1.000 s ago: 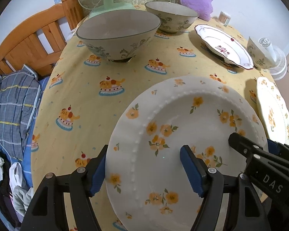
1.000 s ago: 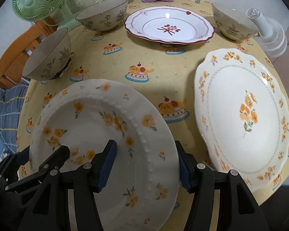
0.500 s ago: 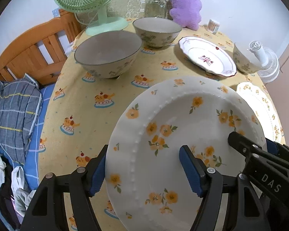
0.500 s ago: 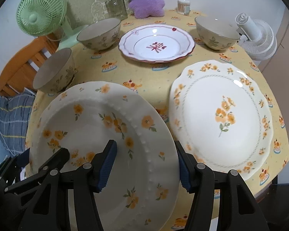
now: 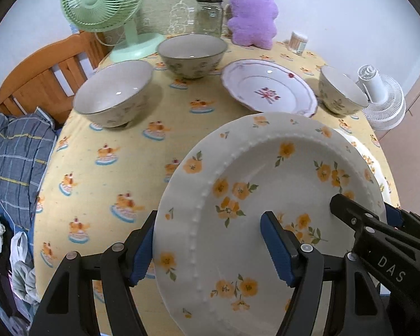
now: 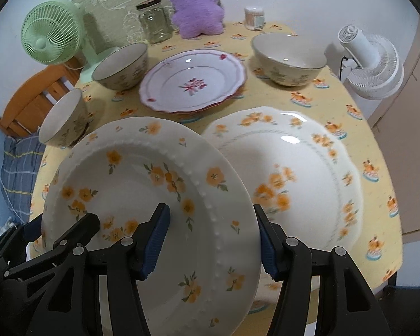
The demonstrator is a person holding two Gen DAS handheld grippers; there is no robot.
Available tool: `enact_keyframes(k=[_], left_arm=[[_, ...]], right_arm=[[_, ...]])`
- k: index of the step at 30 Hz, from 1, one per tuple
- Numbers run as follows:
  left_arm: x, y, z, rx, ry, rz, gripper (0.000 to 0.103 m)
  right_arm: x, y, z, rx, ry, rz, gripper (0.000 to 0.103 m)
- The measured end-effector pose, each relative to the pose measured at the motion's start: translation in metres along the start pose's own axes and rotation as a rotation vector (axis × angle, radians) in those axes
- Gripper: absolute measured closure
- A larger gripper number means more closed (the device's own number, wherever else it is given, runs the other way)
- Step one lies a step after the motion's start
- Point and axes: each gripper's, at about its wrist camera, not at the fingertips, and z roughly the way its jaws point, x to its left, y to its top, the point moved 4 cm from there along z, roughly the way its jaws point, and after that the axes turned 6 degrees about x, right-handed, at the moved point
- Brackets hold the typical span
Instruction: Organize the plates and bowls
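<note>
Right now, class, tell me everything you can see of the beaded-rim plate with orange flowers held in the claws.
The beaded-rim plate is white and glossy, ceramic by its look, with scattered orange flowers, green leaves, and a raised ring of beads between rim and well. It looks whole and empty. It is held above the yellow tablecloth, tilted. The left claw grips one edge, the right claw the opposite edge, one blue pad on its face, one behind. It partly overlaps the scalloped plate in view.

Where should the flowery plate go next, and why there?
Probably carry the beaded orange-flower plate sideways over the scalloped orange-flower plate and lower it on top. Both the left gripper and right gripper hold it off the tablecloth, and that matching plate lies flat right beside it, a natural base for a stack.
</note>
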Motion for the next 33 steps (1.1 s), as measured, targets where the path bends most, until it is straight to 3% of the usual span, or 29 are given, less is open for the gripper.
enact_keyframes(k=[20, 33], left_arm=[[-0.114, 0.014, 0.037, 0.045, -0.036, -0.009, 0.031], [-0.146, 0.013, 0.062, 0.087, -0.032, -0.018, 0.031]], right_arm=[[-0.118, 0.022, 0.009, 0.027, -0.039, 0.007, 0.041], [-0.159, 0.027, 0.024, 0.061, -0.04, 0.009, 0.041]])
